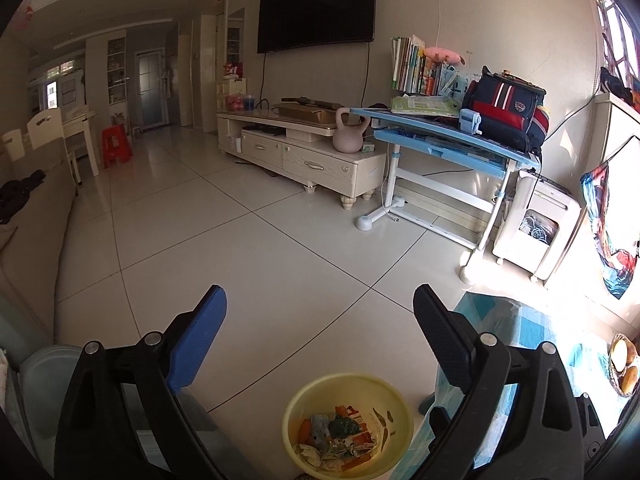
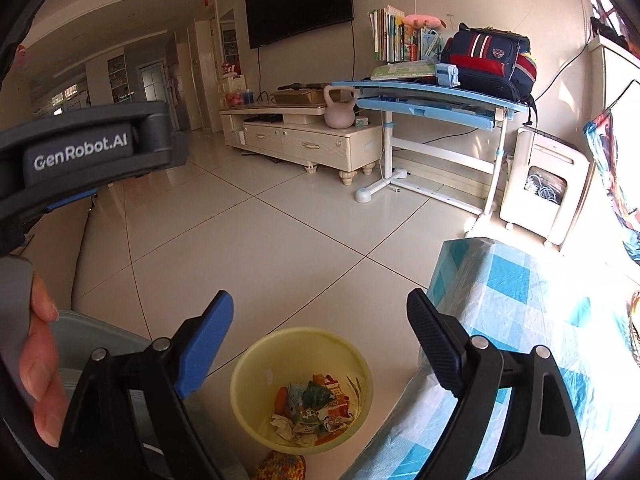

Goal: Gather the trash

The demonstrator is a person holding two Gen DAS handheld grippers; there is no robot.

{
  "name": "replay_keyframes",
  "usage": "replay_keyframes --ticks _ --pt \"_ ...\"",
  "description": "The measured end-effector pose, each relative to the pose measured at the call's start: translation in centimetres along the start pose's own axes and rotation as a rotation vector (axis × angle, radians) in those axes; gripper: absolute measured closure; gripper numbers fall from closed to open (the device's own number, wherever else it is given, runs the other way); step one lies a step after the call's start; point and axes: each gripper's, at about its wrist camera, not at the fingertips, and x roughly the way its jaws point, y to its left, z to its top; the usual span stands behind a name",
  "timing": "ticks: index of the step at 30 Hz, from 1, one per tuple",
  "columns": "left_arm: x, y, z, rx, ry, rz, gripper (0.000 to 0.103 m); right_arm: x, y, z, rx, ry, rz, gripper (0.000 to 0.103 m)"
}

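A yellow bin [image 1: 304, 400] stands on the tiled floor below both grippers, with crumpled wrappers and paper trash [image 1: 338, 440] inside. It also shows in the right wrist view [image 2: 256, 364], with the same trash [image 2: 316, 412]. My left gripper [image 1: 320, 312] is open and empty, held above the bin. My right gripper [image 2: 320, 316] is open and empty, also above the bin. The left gripper's body [image 2: 84, 152] shows at the left of the right wrist view.
A table with a blue checked cloth [image 2: 520, 320] stands right of the bin. A grey lidded container [image 2: 92, 336] sits left of it. A TV cabinet [image 1: 296, 148], a blue desk [image 1: 448, 140] and a white cart [image 1: 536, 232] line the far wall. A basket [image 1: 622, 364] rests on the table.
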Motion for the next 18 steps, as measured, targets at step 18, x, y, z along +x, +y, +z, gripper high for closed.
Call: replay_keyframes --ticks 18 --pt "-5.2 1.8 0.1 -0.094 -0.139 -0.01 0.007 -5.4 -0.1 1.2 0.011 -0.167 -0.199 0.009"
